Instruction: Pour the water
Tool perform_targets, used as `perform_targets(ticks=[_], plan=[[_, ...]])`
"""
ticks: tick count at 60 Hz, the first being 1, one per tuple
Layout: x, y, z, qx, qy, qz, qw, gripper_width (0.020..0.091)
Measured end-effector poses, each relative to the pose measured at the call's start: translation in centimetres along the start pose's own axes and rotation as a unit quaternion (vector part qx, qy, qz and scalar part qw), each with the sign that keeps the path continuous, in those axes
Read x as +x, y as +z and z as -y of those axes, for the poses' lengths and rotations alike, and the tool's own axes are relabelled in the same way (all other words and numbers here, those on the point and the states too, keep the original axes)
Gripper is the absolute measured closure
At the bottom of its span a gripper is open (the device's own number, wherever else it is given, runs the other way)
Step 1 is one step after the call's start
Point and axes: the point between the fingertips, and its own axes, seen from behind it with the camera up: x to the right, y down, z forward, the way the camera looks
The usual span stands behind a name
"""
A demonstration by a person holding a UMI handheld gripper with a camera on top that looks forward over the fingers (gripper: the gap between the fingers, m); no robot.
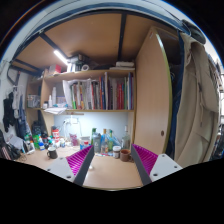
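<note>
Gripper view: the gripper [109, 160] hangs above a wooden desk [108, 172] with its pink-padded fingers [80, 160] spread wide and nothing between them. Far beyond the fingers, several bottles [97, 141] and jars [117, 152] stand at the desk's back edge, below a shelf of books [98, 94]. A tall cabinet [152, 95] rises on the right.

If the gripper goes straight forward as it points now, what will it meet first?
Probably the bottles and jars standing at the back of the desk, just beyond the open gripper. The desk surface between the fingers looks free before them. Depth is hard to judge here.
</note>
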Motion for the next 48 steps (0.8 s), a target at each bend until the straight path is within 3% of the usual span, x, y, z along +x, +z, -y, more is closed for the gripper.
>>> perform_targets(ticks=[33, 48], plan=[[-2.5, 3.6, -2.6, 0.003, -0.01, 0.022, 1.0, 0.0291], [-4.8, 7.8, -7.0, -0.006, 0.004, 0.039, 0.999, 0.0291]])
